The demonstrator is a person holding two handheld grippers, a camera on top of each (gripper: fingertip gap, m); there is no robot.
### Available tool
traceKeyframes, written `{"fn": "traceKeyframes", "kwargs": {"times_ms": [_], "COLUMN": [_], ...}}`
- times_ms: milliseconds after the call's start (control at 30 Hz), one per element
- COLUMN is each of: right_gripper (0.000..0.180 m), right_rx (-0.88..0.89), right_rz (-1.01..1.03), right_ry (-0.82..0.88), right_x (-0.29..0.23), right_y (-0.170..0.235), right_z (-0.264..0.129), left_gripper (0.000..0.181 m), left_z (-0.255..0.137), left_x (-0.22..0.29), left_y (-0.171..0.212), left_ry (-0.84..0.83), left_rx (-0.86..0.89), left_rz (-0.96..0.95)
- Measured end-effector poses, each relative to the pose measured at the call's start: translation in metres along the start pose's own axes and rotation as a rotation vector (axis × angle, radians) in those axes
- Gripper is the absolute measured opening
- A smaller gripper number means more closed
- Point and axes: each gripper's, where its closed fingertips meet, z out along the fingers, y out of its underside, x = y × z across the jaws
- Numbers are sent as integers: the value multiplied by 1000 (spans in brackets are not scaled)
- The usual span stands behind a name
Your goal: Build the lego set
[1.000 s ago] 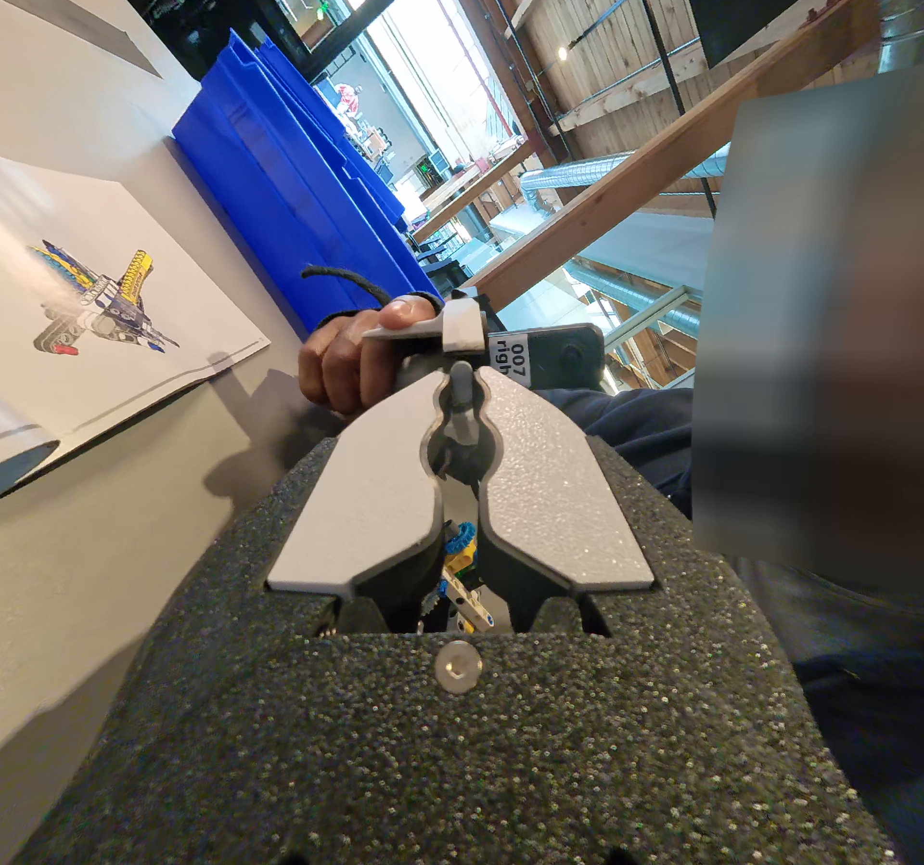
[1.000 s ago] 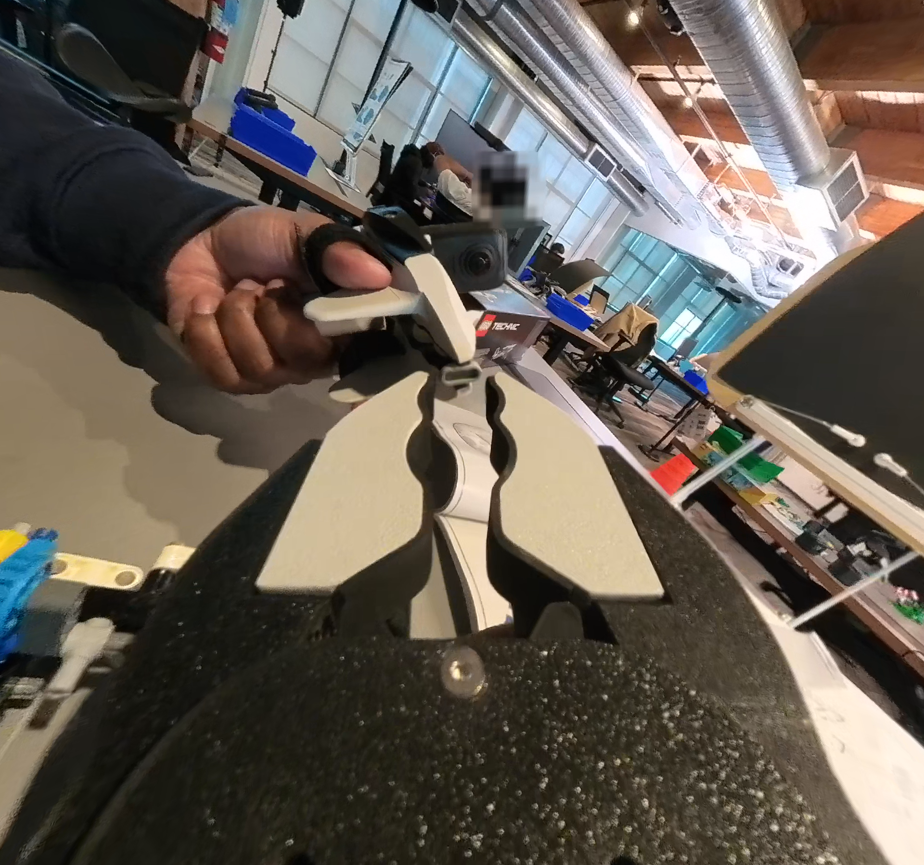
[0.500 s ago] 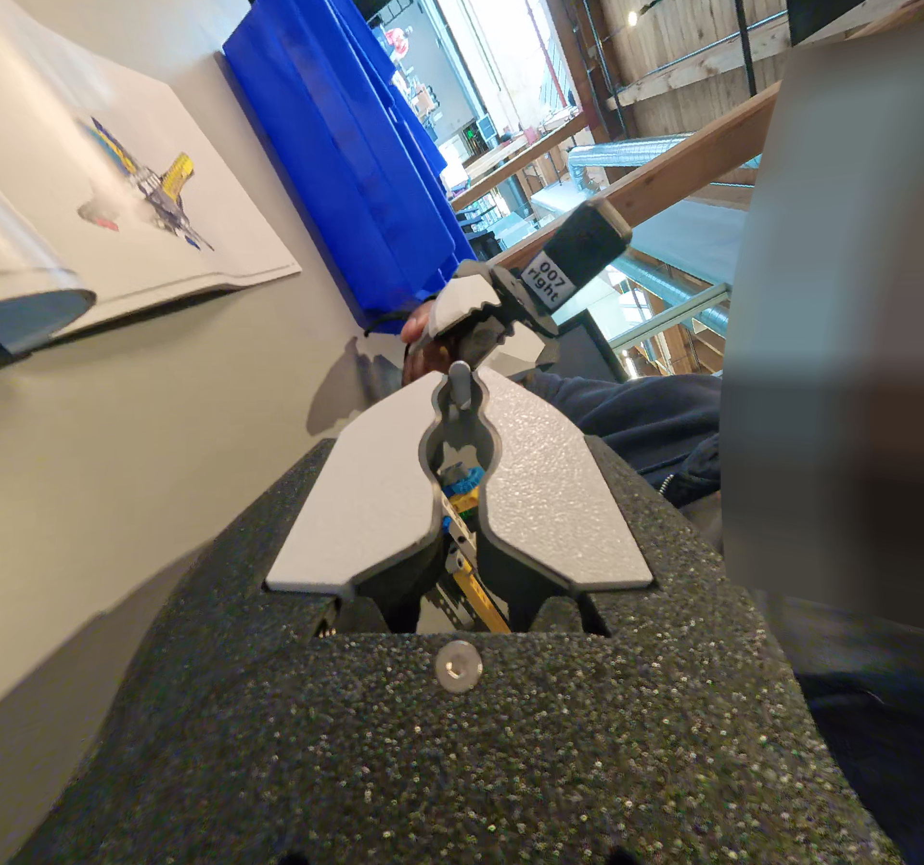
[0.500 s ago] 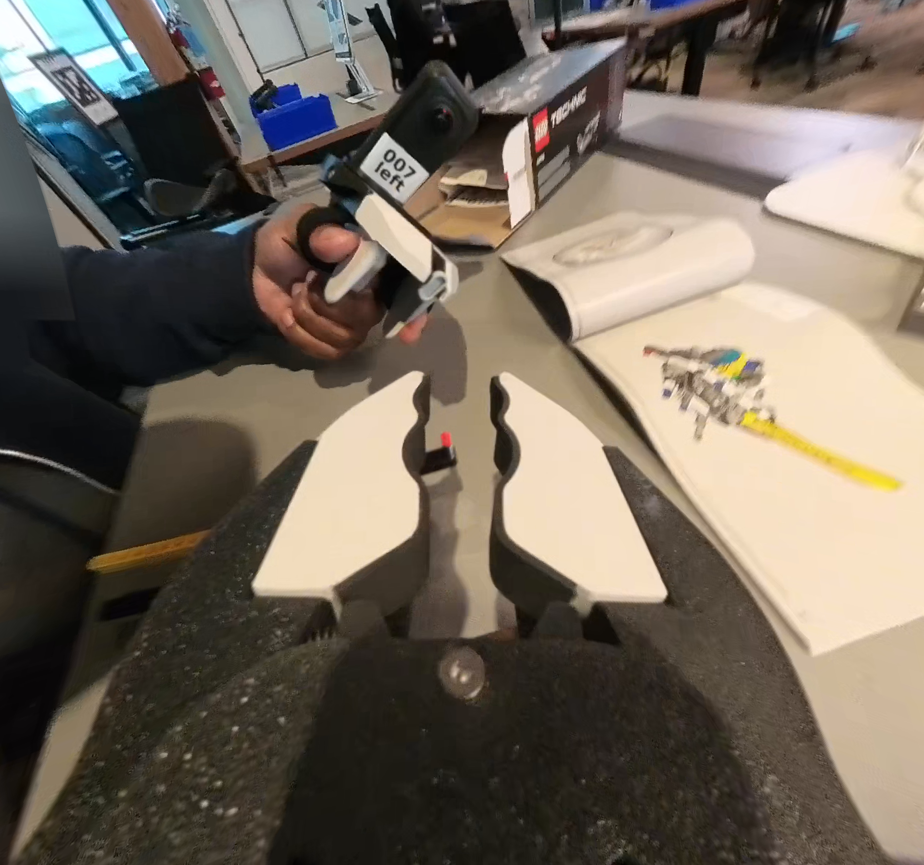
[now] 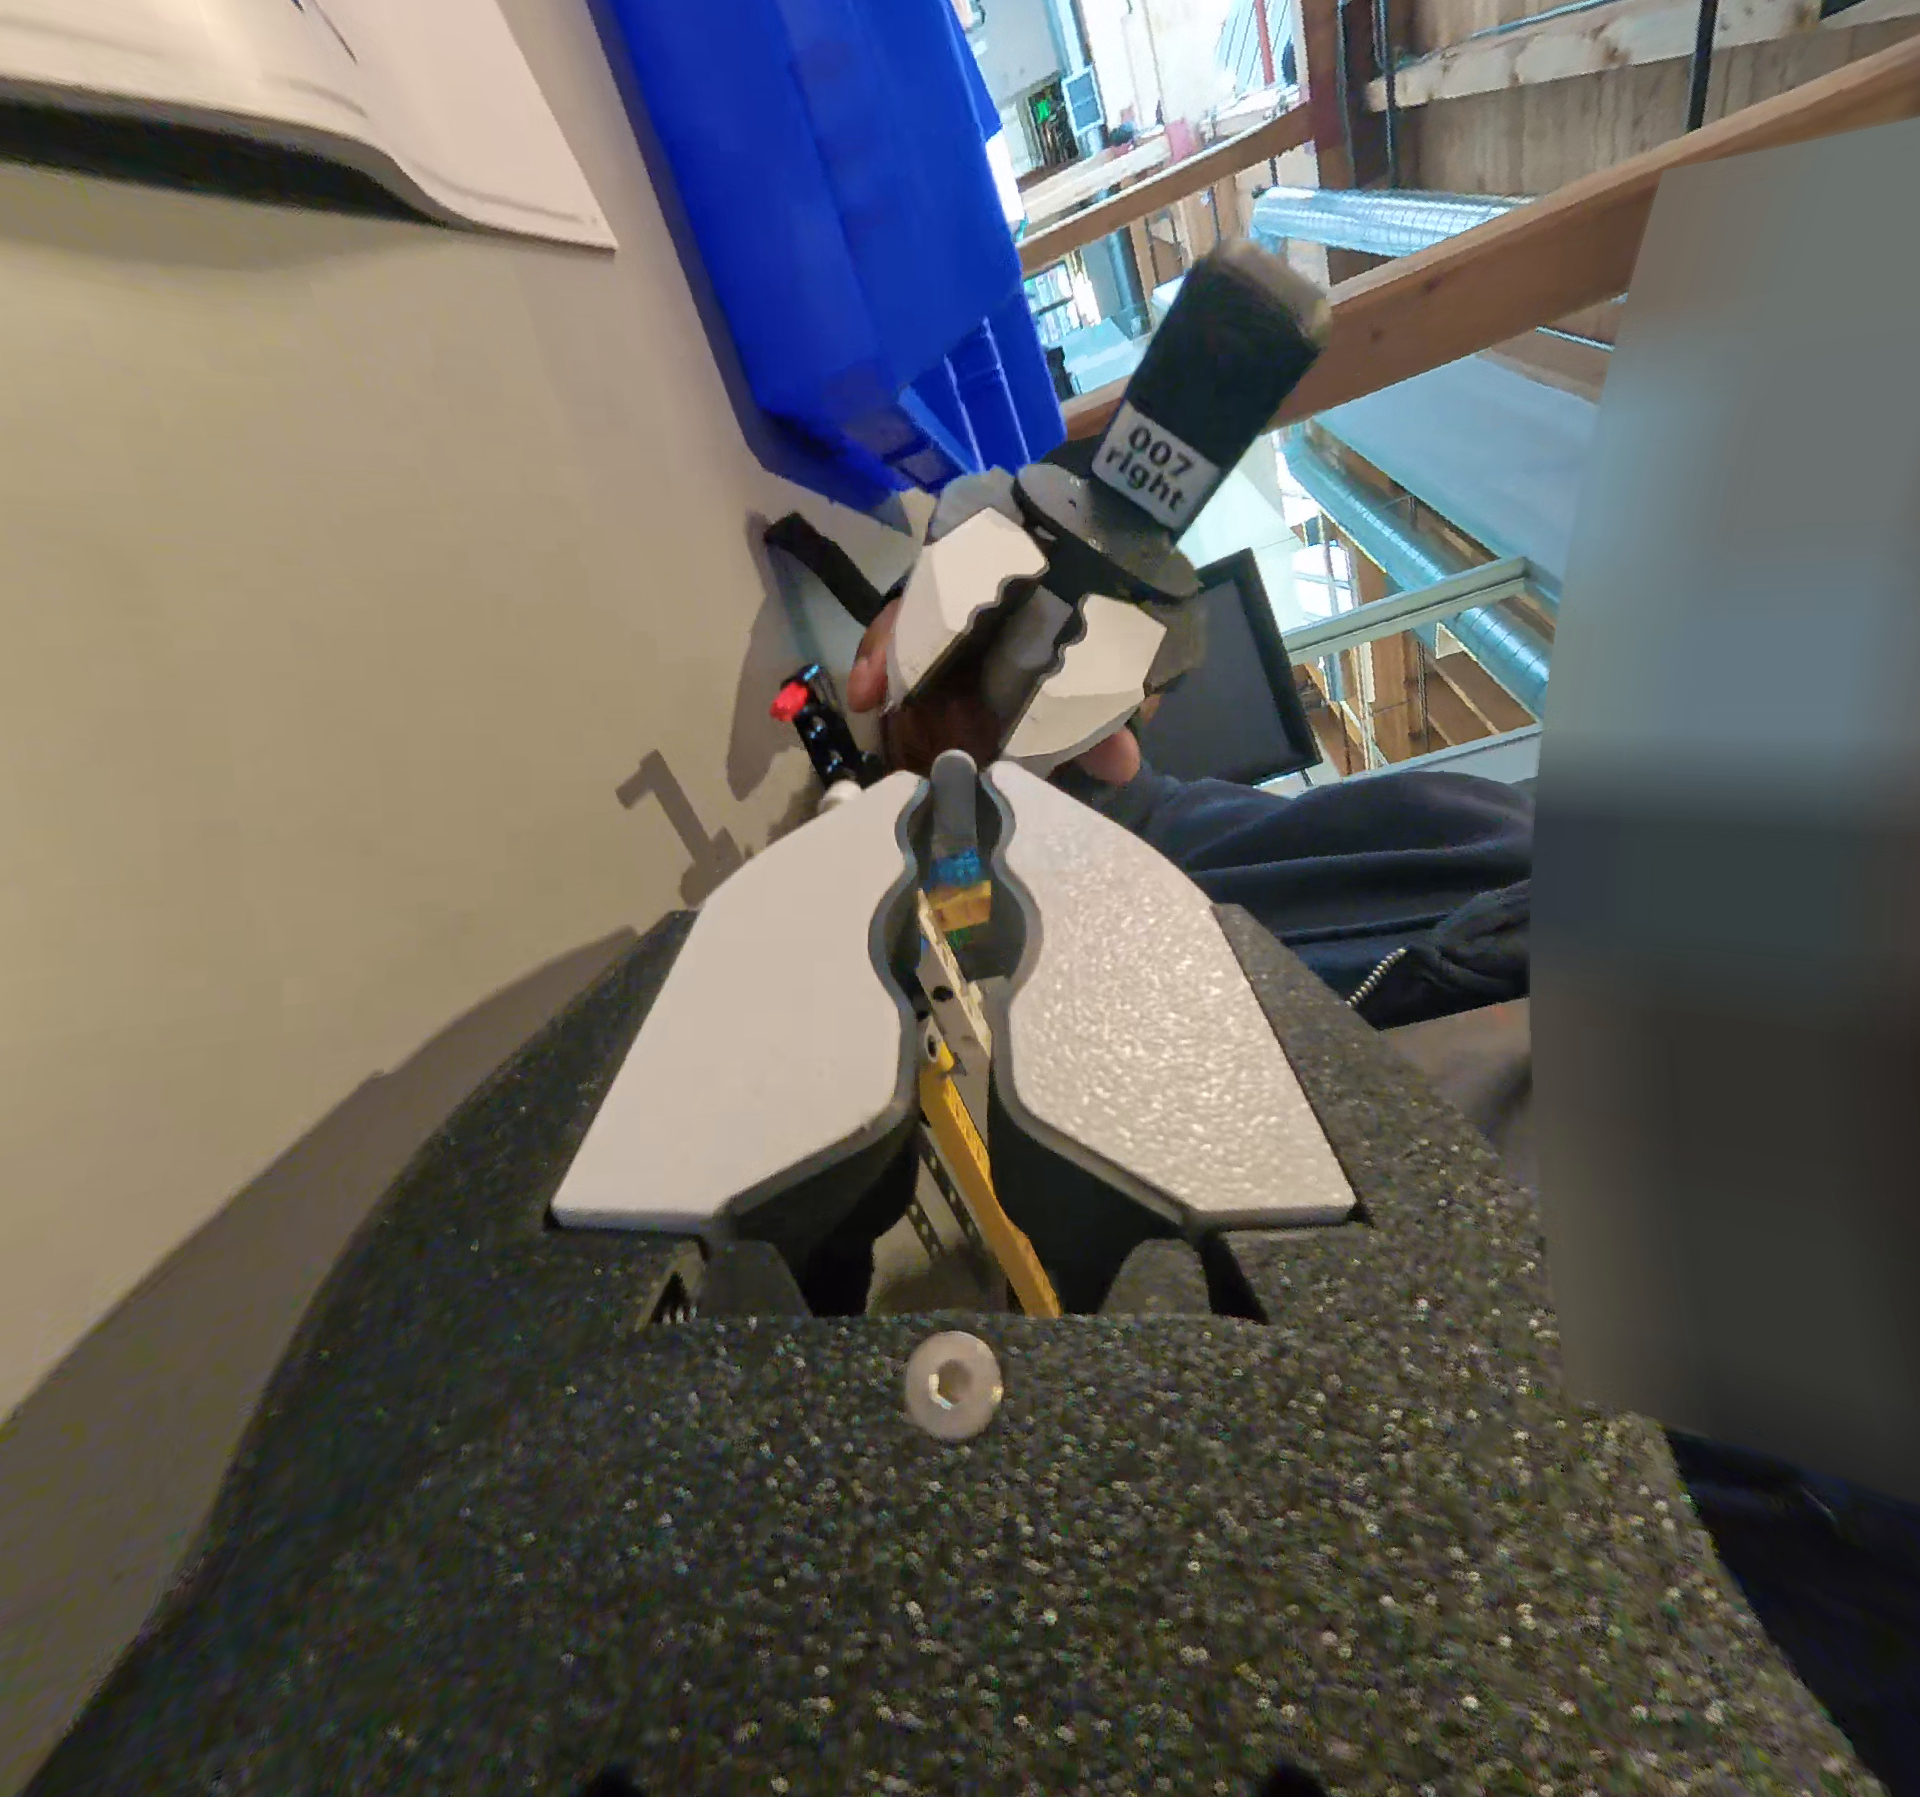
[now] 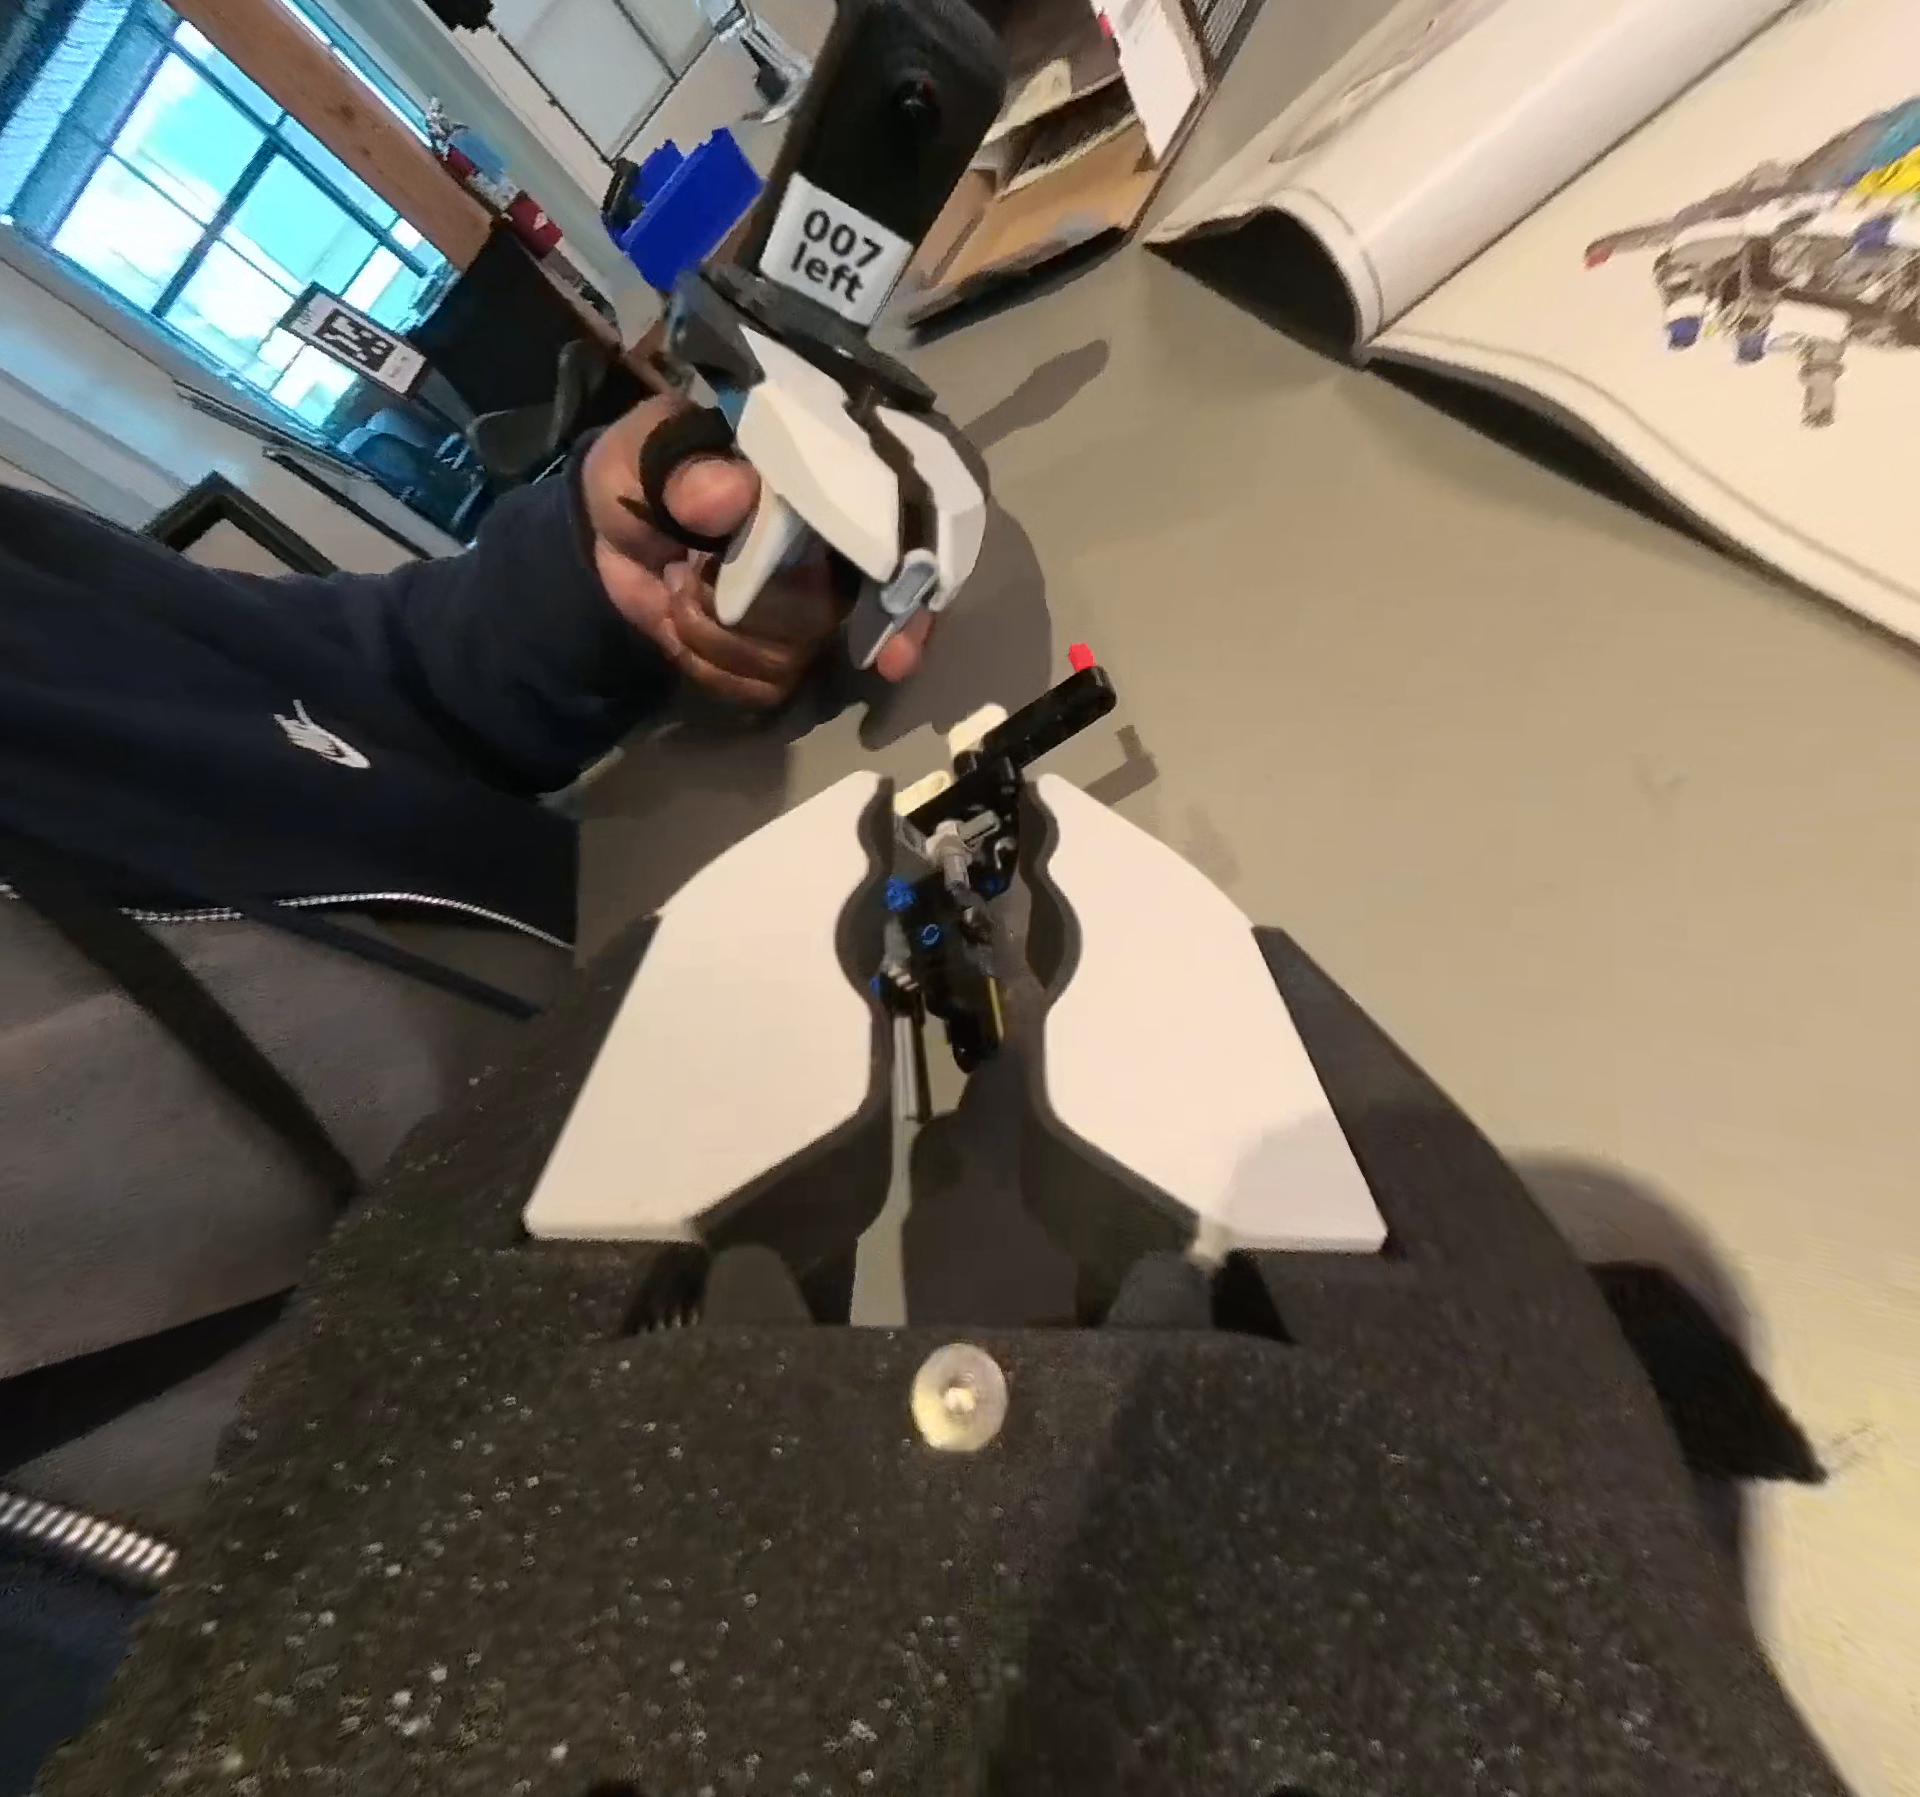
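My left gripper [image 5: 953, 797] is shut on a small grey Lego pin [image 5: 953, 791], which sticks out of its tips. It also shows in the right wrist view [image 6: 909, 594], raised above the table with the pin [image 6: 912, 592] pointing down. The part-built Lego model [image 6: 951, 926], black with blue pins and a yellow beam, lies on the grey table [image 6: 1351, 708]. A black beam with a red pin [image 6: 1049, 713] sticks out of it. My right gripper [image 6: 961, 786] is open and low over the model, which shows in the gap between its fingers. The right gripper also shows in the left wrist view [image 5: 987, 708].
An open instruction booklet [image 6: 1662, 293] lies at the right, also seen in the left wrist view [image 5: 312, 85]. Blue bins [image 5: 831, 189] stand at the table's far side. A cardboard box [image 6: 1039, 168] lies behind the left gripper. A dark-sleeved arm [image 6: 312, 656] crosses the left. Left tips to right tips: about 5 centimetres.
My right gripper has swung down from facing the room to the table and come over the Lego model. My left gripper has kept the grey pin and drawn near the model.
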Motion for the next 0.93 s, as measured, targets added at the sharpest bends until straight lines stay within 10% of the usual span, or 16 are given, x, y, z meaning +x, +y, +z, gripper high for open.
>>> {"fn": "traceKeyframes", "kwargs": {"times_ms": [933], "right_gripper": [16], "right_rx": [-224], "right_rz": [318], "right_ry": [-169], "right_x": [7], "right_y": [15], "right_z": [29], "left_gripper": [7], "left_z": [8], "left_x": [-21], "left_y": [16], "left_ry": [-82], "left_rx": [20], "left_rz": [-208]}}
